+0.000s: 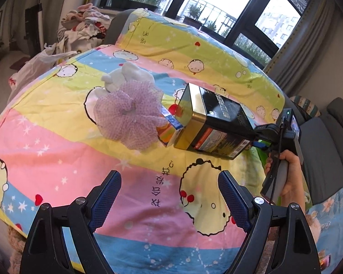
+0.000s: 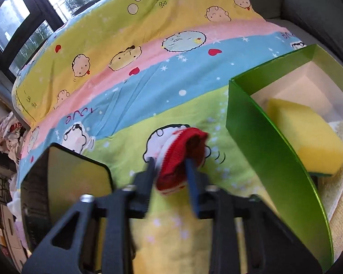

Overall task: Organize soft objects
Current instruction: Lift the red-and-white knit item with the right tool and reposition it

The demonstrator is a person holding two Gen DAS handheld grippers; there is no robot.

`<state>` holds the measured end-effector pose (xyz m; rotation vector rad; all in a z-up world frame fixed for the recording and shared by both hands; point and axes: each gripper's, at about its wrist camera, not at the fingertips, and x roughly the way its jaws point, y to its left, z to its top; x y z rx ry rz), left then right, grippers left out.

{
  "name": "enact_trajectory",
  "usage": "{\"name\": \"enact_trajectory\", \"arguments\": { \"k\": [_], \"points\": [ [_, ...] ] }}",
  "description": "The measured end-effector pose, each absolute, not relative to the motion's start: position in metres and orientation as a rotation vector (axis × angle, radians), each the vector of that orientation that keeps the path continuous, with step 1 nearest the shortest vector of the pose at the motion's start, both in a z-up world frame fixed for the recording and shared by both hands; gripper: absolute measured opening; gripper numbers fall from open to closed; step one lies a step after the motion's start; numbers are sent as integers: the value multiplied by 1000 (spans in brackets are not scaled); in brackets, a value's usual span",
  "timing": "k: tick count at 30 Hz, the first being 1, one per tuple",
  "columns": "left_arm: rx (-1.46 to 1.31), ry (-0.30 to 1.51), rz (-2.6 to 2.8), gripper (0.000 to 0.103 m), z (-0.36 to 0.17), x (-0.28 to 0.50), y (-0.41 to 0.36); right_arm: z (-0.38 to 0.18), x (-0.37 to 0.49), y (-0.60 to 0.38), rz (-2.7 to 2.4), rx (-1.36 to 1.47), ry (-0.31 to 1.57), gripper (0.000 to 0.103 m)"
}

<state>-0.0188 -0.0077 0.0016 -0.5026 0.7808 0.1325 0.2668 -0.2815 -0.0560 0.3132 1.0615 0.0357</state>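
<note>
Left wrist view: angled down across cartoon bedspread (image 1: 148,217); right wrist view: steeper, closer; shared: bedspread, gold-and-black tin (image 1: 215,123)

green box wall (image 2: 269,159) close right, tin (image 2: 64,182) left, bedspread (image 2: 148,86) beyond open

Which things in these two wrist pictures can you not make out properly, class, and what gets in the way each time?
- Small carton, left wrist view: wedged between purple mesh puff and tin; mostly covered.
- Red and white knit item, right wrist view: motion blur, right gripper clamps it; kind unclear.
- Green box, right wrist view: cut by frame edge; contents under yellow sponge hidden.
</note>
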Motion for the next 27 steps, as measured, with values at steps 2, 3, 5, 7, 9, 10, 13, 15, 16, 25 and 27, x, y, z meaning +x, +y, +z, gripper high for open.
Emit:
{"name": "enact_trajectory", "arguments": {
  "k": [2,3,5,7,9,10,13,15,16,25,27],
  "points": [
    [-507,789,119,87,0,-18,-9,-55,265,-286,46,333,1036,5],
    [-508,792,113,87,0,-18,-9,-54,264,-289,53,357,1032,5],
    [-507,798,117,87,-1,-18,-10,-51,262,-293,65,377,1031,4],
    [-507,794,126,87,-1,-20,-8,-44,251,-297,89,389,1018,4],
    [-513,798,124,87,-1,-20,-7,-37,238,-296,127,410,1006,4],
    [-517,798,122,87,-1,-20,-6,-31,228,-297,154,417,1002,4],
    [-519,805,131,87,-2,-21,-3,-15,197,-292,226,402,974,3],
    [-529,812,124,87,-5,-22,0,-4,176,-288,266,373,947,3],
    [-537,819,118,87,-6,-21,2,-1,163,-285,290,357,937,3],
    [-536,849,103,87,-9,-28,2,-7,127,-278,202,248,932,15],
    [-530,851,93,87,-9,-29,1,-11,132,-283,162,253,926,36]
  ]
}}
